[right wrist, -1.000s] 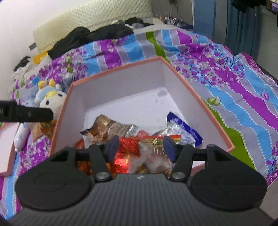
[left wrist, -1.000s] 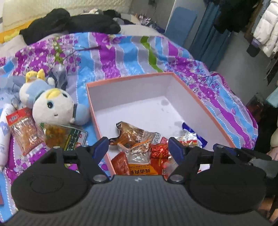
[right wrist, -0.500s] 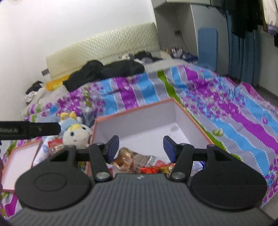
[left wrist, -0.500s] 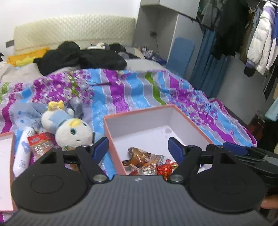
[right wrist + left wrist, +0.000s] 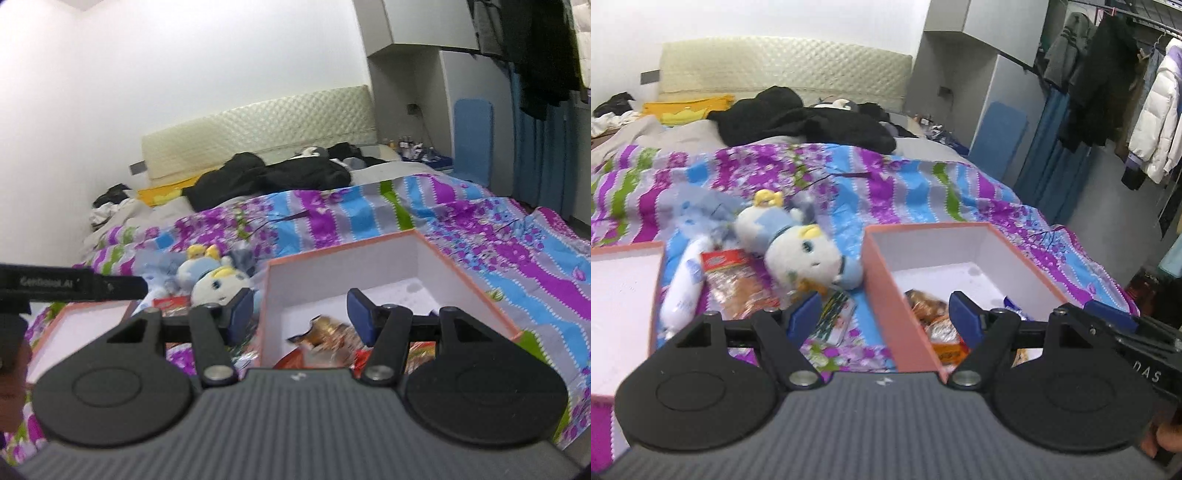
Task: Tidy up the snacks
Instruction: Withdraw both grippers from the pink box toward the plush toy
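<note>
Snacks (image 5: 936, 314) sit in a pile in the near end of the box (image 5: 901, 295), lower centre-right of the left wrist frame; same pile (image 5: 325, 332) at lower centre of the right wrist frame, wrappers blurred. Box is pink outside, white inside, open top, far half bare. It rests on the bed (image 5: 905, 184) with the striped floral cover.

More snacks outside the box, left of it: red-topped packet (image 5: 735, 277), green packet (image 5: 833, 314) just beside the box wall, white tube (image 5: 683, 284) further left. Plush toy (image 5: 801, 247) lies touching the packets, near the box's left wall. Lid (image 5: 624, 295) at left edge of frame, white inside up.

Left gripper (image 5: 882, 314) is wide open, nothing between the fingers, straddling the box's left wall in view. Right gripper (image 5: 301, 314) also wide open and empty, framing the box's near-left corner.

Black clothes (image 5: 805, 122) heaped at the head of the bed, upper centre. Coats (image 5: 1108, 74) hang upper right.
</note>
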Motion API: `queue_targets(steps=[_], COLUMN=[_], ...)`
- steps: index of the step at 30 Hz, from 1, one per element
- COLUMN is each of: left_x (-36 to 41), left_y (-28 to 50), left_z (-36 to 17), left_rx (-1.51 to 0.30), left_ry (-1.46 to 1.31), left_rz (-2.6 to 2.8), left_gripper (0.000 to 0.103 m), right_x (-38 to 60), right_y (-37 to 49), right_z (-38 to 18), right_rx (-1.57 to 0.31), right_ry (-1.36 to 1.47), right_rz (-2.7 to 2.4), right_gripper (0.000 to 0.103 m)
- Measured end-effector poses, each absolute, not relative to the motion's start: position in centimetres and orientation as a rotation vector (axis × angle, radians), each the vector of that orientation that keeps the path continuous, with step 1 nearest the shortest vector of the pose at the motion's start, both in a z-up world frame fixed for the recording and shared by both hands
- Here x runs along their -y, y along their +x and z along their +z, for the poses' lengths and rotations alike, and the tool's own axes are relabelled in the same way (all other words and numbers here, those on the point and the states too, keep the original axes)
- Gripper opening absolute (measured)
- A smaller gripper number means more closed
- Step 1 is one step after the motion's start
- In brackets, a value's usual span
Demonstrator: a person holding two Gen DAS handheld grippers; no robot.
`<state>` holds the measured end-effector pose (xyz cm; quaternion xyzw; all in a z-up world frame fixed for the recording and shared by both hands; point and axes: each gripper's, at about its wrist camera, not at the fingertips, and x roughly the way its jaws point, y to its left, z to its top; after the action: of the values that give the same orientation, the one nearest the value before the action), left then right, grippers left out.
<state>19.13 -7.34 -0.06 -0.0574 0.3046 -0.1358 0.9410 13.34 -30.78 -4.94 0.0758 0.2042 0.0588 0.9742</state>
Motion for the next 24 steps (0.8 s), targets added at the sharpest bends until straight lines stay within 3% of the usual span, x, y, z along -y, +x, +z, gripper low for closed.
queue_targets(steps=[10,24], left_x=[2.8,-1.7], left_y=[13.1,9.3], left_z=[-2.4,-8.7], left_rx=[-0.568,-0.648], left_ry=[-0.077,-0.152], left_rz=[-0.16,-0.12], left_gripper=[0.08,0.08], right_x=[26.3,21.5], right_y=[10.4,8.3], right_z=[-7.3,-11.6], right_rx=[-0.424,-0.524], right_ry=[0.143,0.097], right_rz=[0.161,0.248], right_gripper=[0.059,0.059])
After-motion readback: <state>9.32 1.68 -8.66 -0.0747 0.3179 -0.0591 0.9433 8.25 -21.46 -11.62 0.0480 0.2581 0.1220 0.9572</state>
